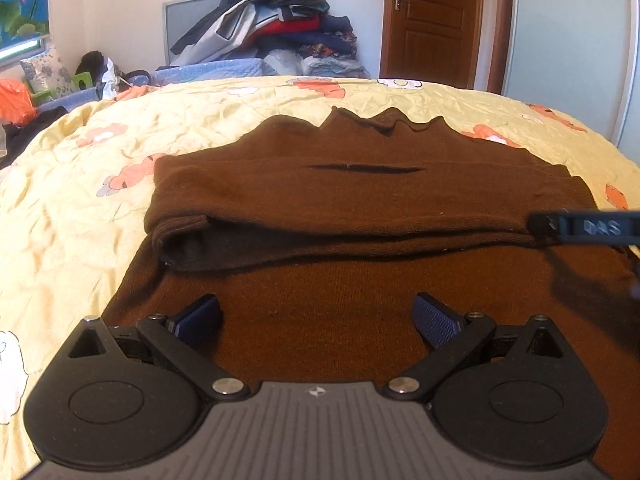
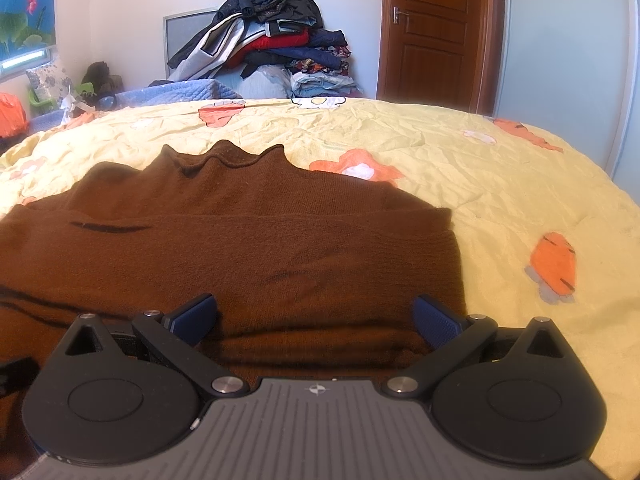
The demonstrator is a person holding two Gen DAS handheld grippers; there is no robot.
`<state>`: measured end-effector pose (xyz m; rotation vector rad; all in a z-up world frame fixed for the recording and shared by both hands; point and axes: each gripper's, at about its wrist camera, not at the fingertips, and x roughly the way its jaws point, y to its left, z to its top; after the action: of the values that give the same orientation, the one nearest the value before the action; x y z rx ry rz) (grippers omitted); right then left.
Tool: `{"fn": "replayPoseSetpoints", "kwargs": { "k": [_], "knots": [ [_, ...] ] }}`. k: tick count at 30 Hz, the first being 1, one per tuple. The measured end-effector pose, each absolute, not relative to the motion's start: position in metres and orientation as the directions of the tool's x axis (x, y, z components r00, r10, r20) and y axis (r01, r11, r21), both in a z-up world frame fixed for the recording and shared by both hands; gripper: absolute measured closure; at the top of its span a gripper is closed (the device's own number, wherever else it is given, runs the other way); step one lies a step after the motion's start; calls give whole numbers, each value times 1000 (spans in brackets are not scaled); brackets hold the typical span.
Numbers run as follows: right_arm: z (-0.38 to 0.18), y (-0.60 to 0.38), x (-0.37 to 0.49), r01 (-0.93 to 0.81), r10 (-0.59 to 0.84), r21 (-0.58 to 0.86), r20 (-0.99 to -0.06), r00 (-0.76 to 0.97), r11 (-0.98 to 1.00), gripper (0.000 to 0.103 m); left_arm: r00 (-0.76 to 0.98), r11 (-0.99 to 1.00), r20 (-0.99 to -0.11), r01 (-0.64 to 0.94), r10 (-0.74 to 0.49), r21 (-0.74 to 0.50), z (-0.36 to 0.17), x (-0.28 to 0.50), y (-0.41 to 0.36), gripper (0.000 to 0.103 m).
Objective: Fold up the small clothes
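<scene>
**Hem fold next on a sleeves-in brown sweater**

Yellow bedding with orange cartoon prints covers the bed, faintly crinkled and soft enough to give under any pressure; behind it sit a heap of clothes and a wooden door.

A brown knit sweater lies flat in the middle of the bed, collar away from the cameras, its rolled neck edge wavy. Both sleeves appear already folded across the chest, forming a thick band whose ribbed cuff shows at the left side. The knit is fine, matte and limp, so it will likely sag and stretch rather than hold a crease.

The left gripper hovers above the lower body of the sweater, jaws spread wide and holding nothing. The right gripper is likewise released and empty, poised over the sweater's right part near its side edge.

The step in hand looks like bringing the hem up toward the collar. Doing it well probably means pinching both layers at the near corners, symmetrically, lifting together and laying the fold down without dragging the sleeves askew.
</scene>
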<state>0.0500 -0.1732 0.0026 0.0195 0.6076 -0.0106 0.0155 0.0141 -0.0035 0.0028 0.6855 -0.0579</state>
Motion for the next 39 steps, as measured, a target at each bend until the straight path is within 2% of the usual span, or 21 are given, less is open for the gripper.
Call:
{"fn": "replayPoseSetpoints", "kwargs": {
  "k": [5,7,11,15,17,19,21,23,26,27,30,35,39],
  "knots": [
    [0,-177,2,-18,31,27,-637,770,999,0,775,998,-629,56,-63,-32,-3,14,16,0],
    [-11,-174,-26,-73,44,-28,-575,817,997,0,774,998,-631,56,-57,-20,-3,15,14,0],
    [-7,-179,-40,-74,53,-11,-599,799,997,0,763,999,-645,38,-28,2,2,7,13,0],
    [4,-177,-81,-171,148,20,-600,787,985,0,724,991,-679,129,-121,-39,5,-41,20,0],
    [-6,-174,-98,-225,190,30,-645,740,974,0,736,986,-668,168,-110,22,1,-71,18,0],
    [-14,-169,-123,-287,196,-68,-582,789,956,0,761,982,-641,179,-102,55,-2,-97,22,0],
    [-12,-174,-125,-289,217,-19,-613,760,957,0,750,986,-656,159,-87,52,1,-112,28,0],
    [-3,-173,-131,-233,154,-43,-633,759,972,0,720,990,-689,140,-88,21,6,-123,34,0],
    [1,-167,-152,-302,220,-23,-631,744,953,0,710,988,-698,155,-92,27,6,-146,34,0],
    [-6,-165,-156,-333,236,-24,-657,716,942,0,720,984,-687,171,-95,44,5,-154,32,0],
    [-15,-164,-178,-376,247,-94,-604,758,922,0,734,973,-667,223,-126,61,2,-176,29,0],
    [-1,-187,-181,-352,270,25,-692,669,936,0,708,979,-696,200,-118,37,10,-188,43,0],
    [8,-225,-189,-214,272,172,-713,646,961,0,669,985,-724,94,-169,-143,12,-187,82,0]
  ]
}}
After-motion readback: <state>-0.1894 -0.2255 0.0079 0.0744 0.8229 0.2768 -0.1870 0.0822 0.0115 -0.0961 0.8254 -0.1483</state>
